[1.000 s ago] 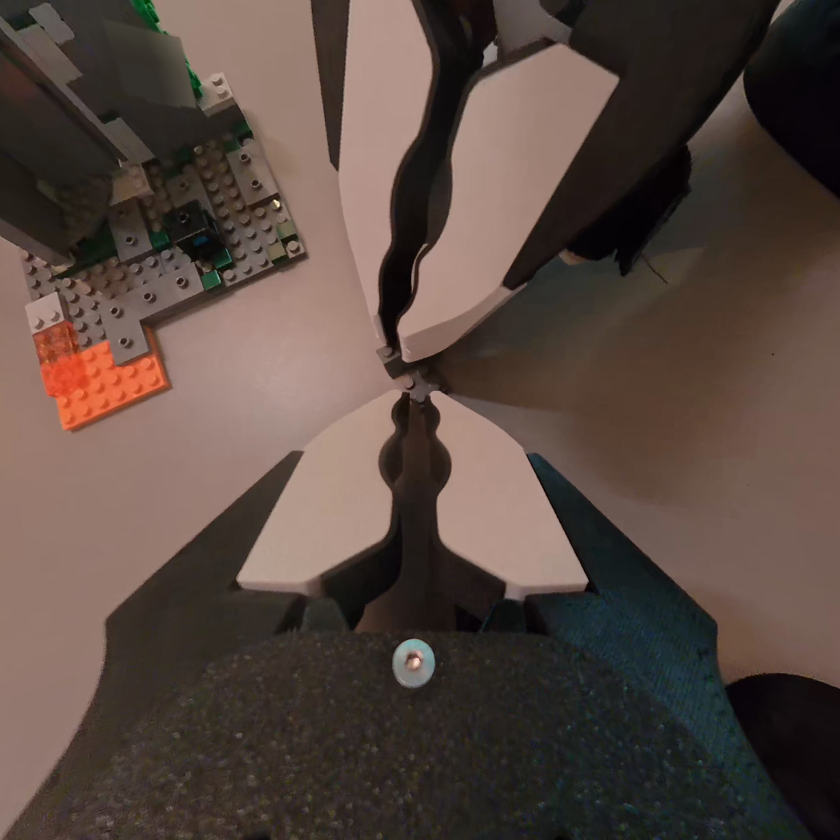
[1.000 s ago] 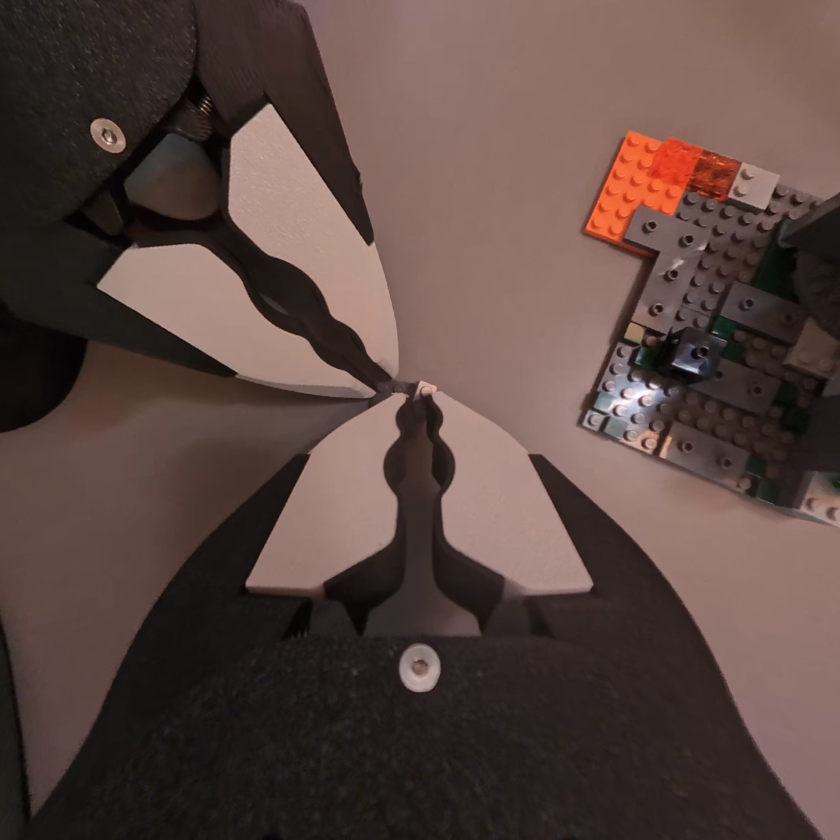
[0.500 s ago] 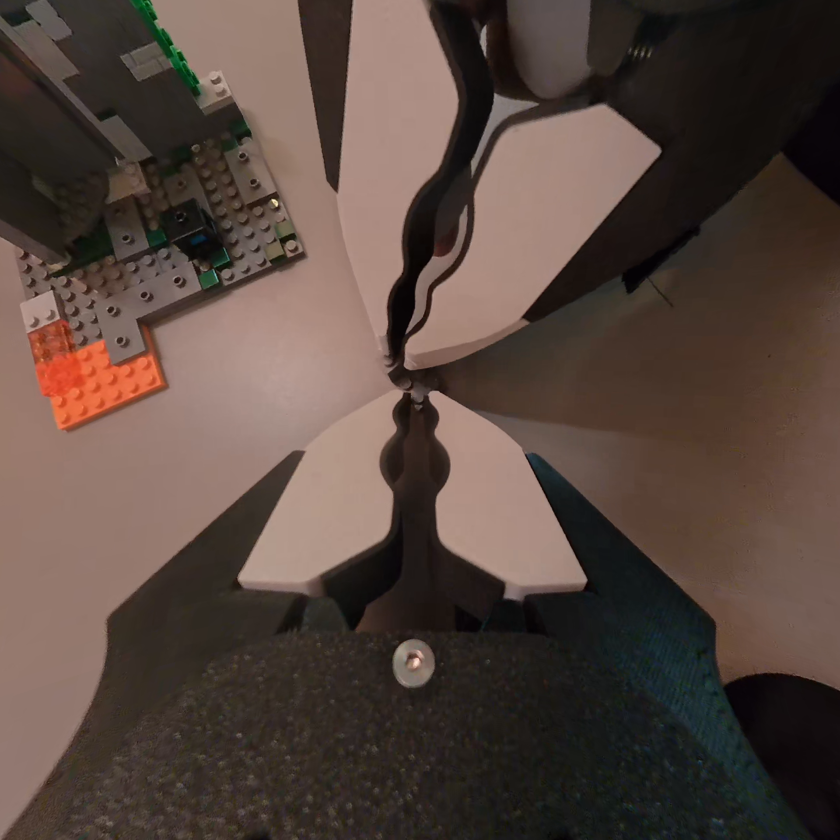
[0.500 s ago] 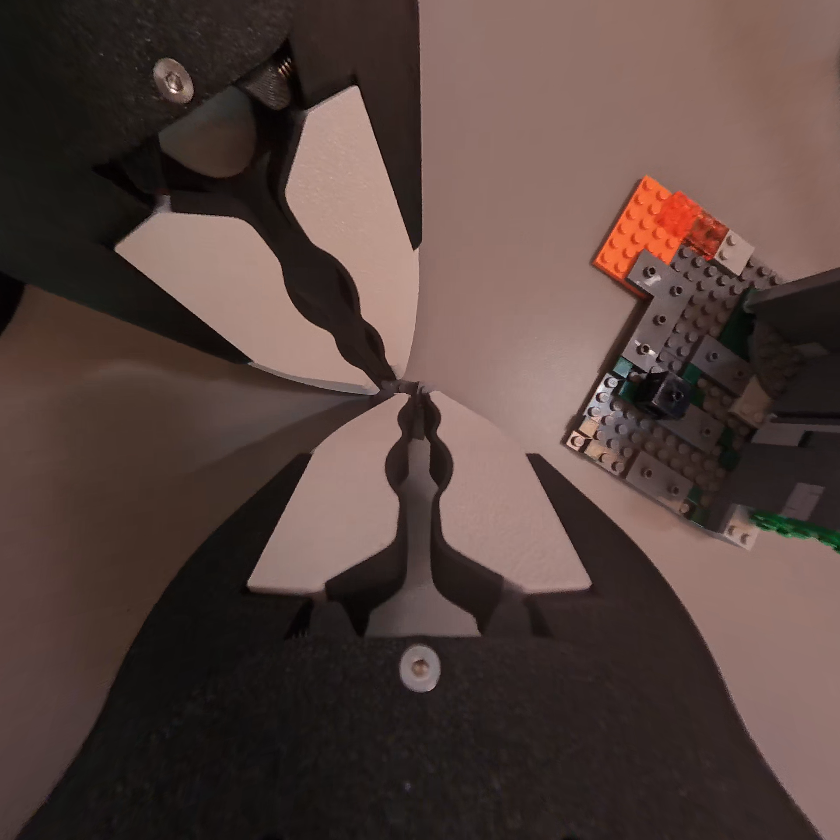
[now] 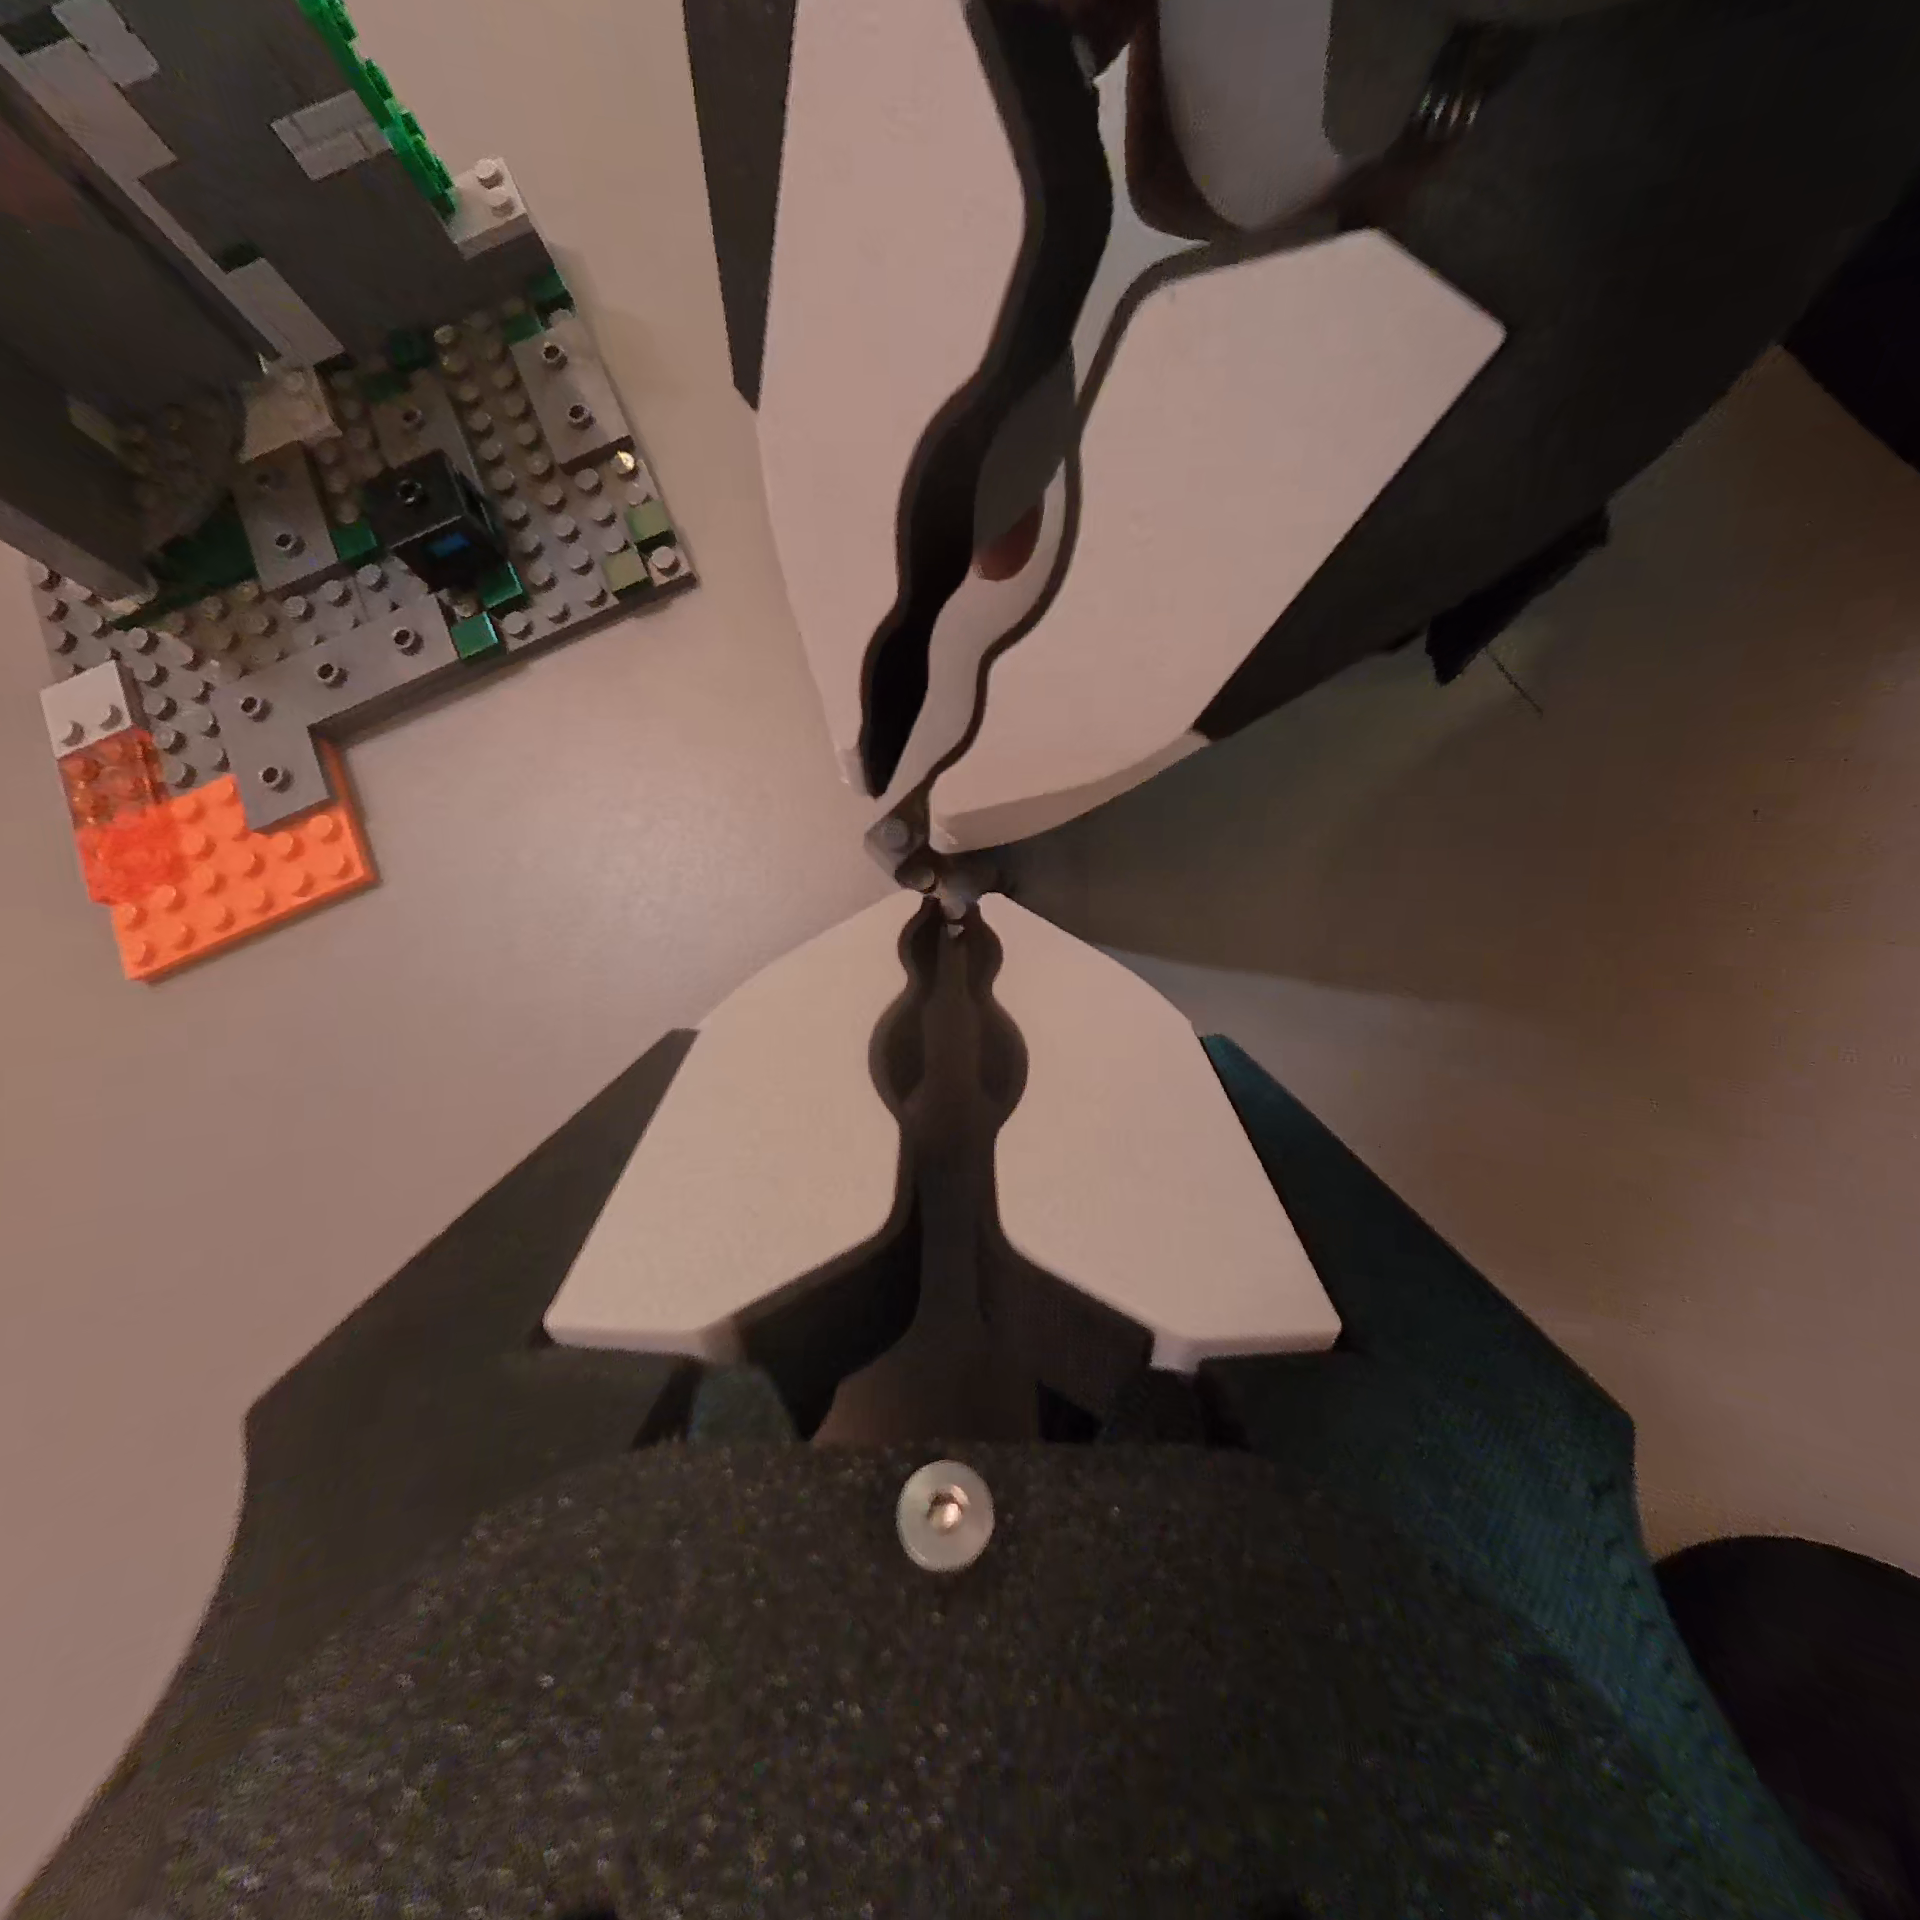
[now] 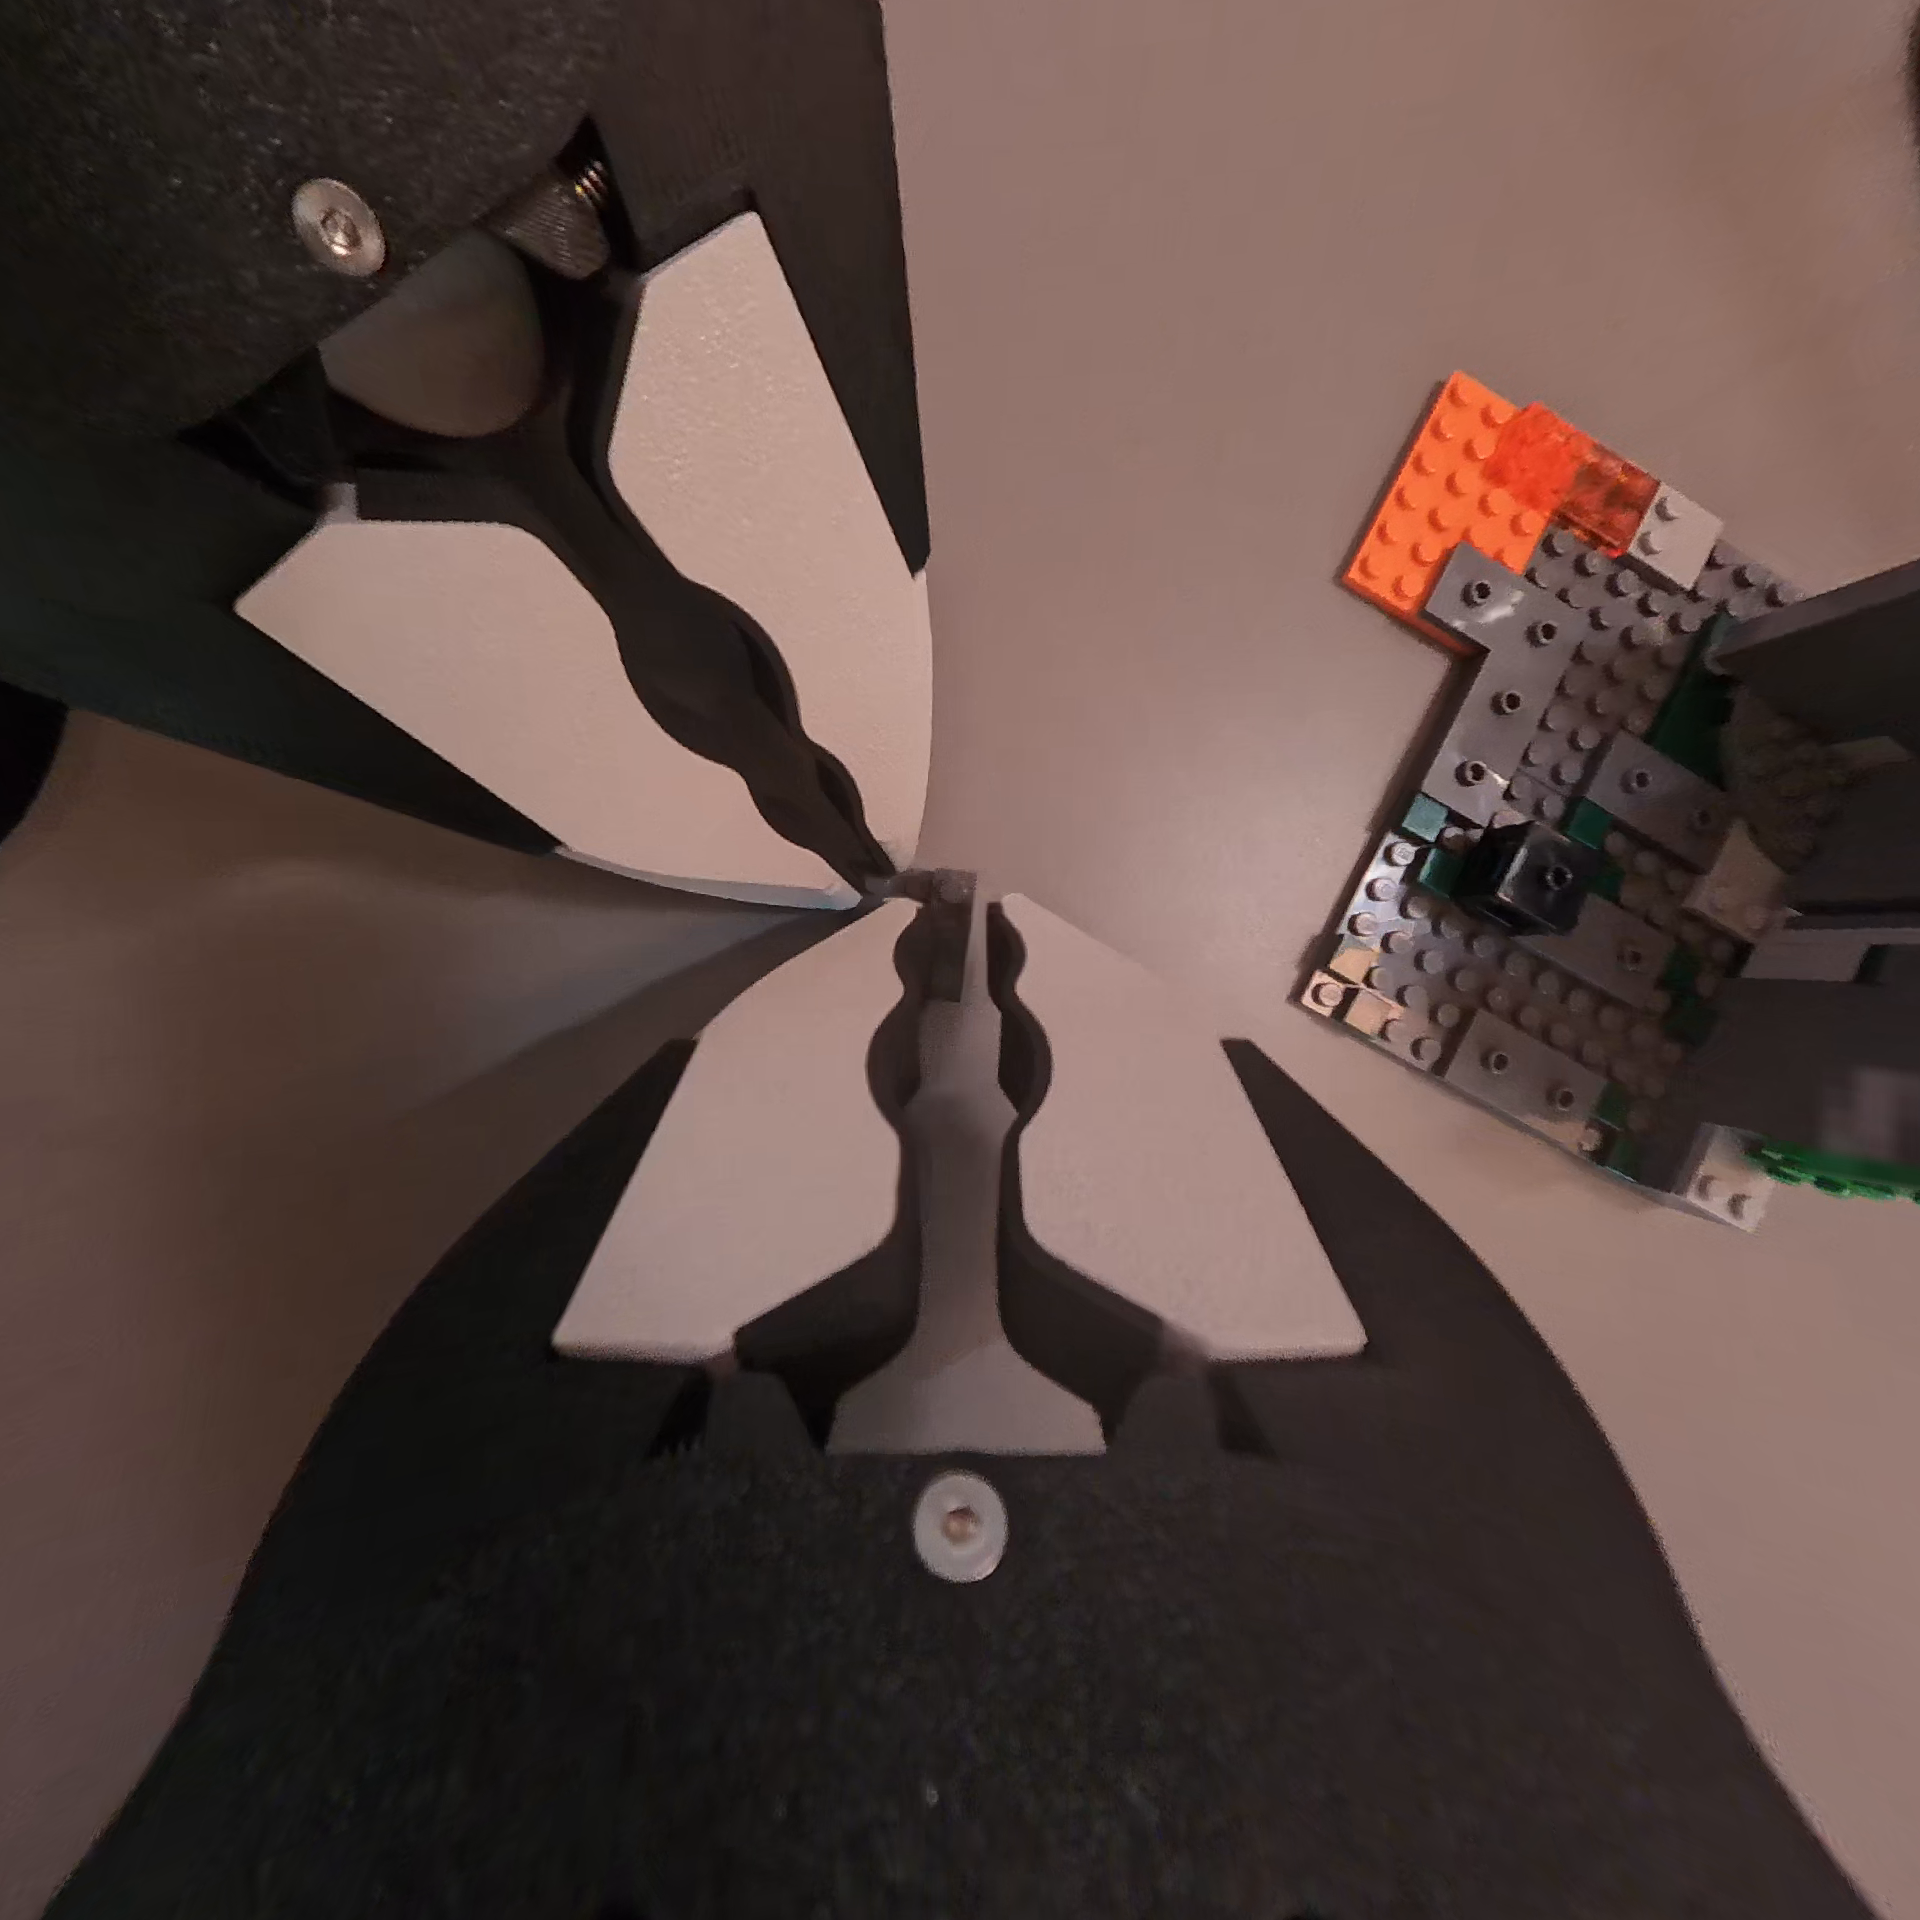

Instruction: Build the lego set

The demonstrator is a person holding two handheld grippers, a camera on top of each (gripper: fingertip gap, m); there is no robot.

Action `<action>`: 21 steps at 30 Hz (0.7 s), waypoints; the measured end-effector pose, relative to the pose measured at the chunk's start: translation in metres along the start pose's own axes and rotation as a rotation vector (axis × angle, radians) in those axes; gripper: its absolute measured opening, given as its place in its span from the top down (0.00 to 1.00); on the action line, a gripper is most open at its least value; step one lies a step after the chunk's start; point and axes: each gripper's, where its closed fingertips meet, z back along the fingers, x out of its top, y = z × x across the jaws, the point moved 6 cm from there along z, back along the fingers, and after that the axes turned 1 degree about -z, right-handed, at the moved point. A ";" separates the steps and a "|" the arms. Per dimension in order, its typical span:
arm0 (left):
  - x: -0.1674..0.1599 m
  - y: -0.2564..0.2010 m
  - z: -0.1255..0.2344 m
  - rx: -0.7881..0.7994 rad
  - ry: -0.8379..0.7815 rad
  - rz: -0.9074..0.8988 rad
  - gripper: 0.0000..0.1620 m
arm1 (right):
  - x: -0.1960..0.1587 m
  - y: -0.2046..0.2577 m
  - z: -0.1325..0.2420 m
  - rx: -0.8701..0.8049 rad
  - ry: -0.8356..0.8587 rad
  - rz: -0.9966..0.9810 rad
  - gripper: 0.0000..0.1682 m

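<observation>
My left gripper (image 5: 945, 914) is shut on small grey lego pieces (image 5: 914, 852) held in the air above the table. My right gripper (image 6: 954, 920) meets them tip to tip from the opposite side. Its jaws stand slightly parted, with the grey pieces (image 6: 940, 885) at its tips. In the left wrist view the right gripper (image 5: 914, 790) comes down from the top. In the right wrist view the left gripper (image 6: 868, 883) comes in from the upper left. The partly built set (image 5: 343, 582) on grey plates lies at the upper left, and at the right in the right wrist view (image 6: 1558, 831).
The set has an orange corner plate (image 5: 249, 883) with clear orange bricks (image 6: 1558, 478), a black cube (image 6: 1538, 873), tall dark grey walls (image 5: 156, 260) and green pieces (image 5: 395, 114). It rests on a pale table (image 5: 1558, 1039). The grippers are tip to tip, or close to it.
My right gripper's jaws have parted a little at the grey pieces. The right gripper has also swung, so the set sits more upright in its view. The left gripper has stayed shut and still.
</observation>
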 end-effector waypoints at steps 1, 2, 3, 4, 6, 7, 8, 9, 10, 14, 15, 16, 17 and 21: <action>0.000 0.000 0.000 0.000 0.000 0.000 0.97 | 0.000 0.000 0.001 0.005 -0.003 -0.005 0.94; 0.000 0.000 0.000 0.000 0.000 0.000 0.97 | 0.000 -0.001 0.001 0.009 -0.010 -0.011 0.93; 0.000 0.000 0.000 -0.001 0.000 -0.001 0.97 | 0.000 -0.001 0.002 0.010 -0.016 -0.017 0.92; 0.000 0.000 0.000 -0.001 0.000 -0.001 0.97 | 0.000 -0.002 0.003 0.008 -0.020 -0.020 0.92; 0.000 0.000 0.000 -0.002 0.000 0.000 0.97 | 0.000 -0.003 0.005 0.005 -0.027 -0.026 0.92; 0.000 0.000 0.000 -0.002 0.000 0.000 0.97 | -0.001 -0.004 0.005 0.007 -0.028 -0.030 0.92; 0.000 0.000 0.000 -0.002 0.000 0.001 0.97 | -0.001 -0.004 0.006 0.008 -0.028 -0.032 0.92; 0.000 0.000 0.000 -0.003 0.000 0.000 0.97 | -0.002 -0.004 0.006 0.010 -0.028 -0.035 0.92; 0.000 0.000 0.000 -0.002 0.000 -0.001 0.97 | -0.003 -0.005 0.007 0.014 -0.030 -0.038 0.92; 0.000 0.000 0.000 -0.003 0.000 0.000 0.97 | -0.006 -0.002 0.007 0.051 -0.040 -0.045 0.89; 0.000 0.000 0.000 -0.003 0.000 -0.001 0.97 | -0.007 -0.001 0.005 0.058 -0.038 -0.048 0.88; 0.000 -0.001 0.000 -0.005 0.000 -0.002 0.97 | -0.008 -0.001 0.003 0.063 -0.035 -0.051 0.87; 0.000 -0.001 0.000 -0.006 0.000 -0.002 0.97 | -0.009 0.000 0.001 0.064 -0.032 -0.054 0.86; -0.001 -0.002 0.000 -0.013 0.002 -0.007 0.97 | -0.011 -0.001 -0.005 0.076 -0.022 -0.069 0.84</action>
